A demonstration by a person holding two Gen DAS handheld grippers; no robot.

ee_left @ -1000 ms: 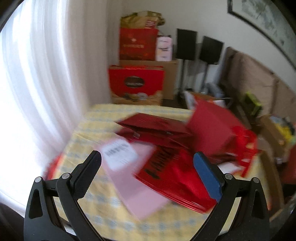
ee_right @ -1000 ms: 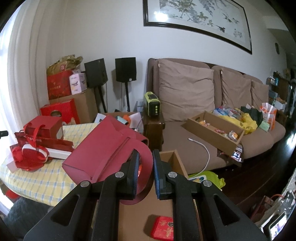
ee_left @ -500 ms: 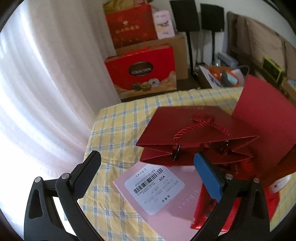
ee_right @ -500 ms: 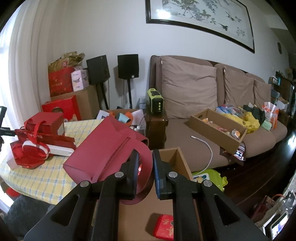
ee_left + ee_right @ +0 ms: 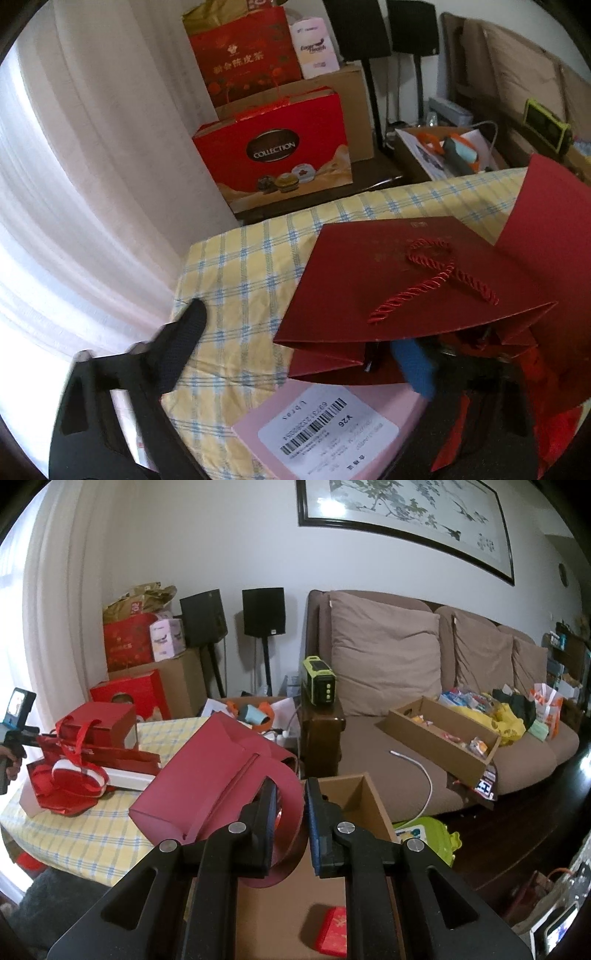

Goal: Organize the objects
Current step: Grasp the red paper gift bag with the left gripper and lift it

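Observation:
My right gripper (image 5: 290,794) is shut on the strap handle of a dark red paper bag (image 5: 207,771), held tilted over the table edge and an open cardboard box (image 5: 354,805). My left gripper (image 5: 306,343) is open over the yellow checked table (image 5: 251,258); its blue finger (image 5: 413,365) is at the open mouth of a folded dark red gift bag with a rope handle (image 5: 388,284). A pink box with a barcode label (image 5: 328,439) lies under it. The held bag's side (image 5: 546,206) shows at the right of the left wrist view.
Red gift bags and boxes (image 5: 85,760) pile up on the table. A red "Collection" box (image 5: 273,155) and cartons stand behind it. A red packet (image 5: 332,930) lies in the cardboard box. A brown sofa (image 5: 406,709) holds a tray of items.
My left gripper has moved forward and down to the folded red gift bag, its blue finger now at the bag's mouth. My right gripper has held the dark red bag nearly still.

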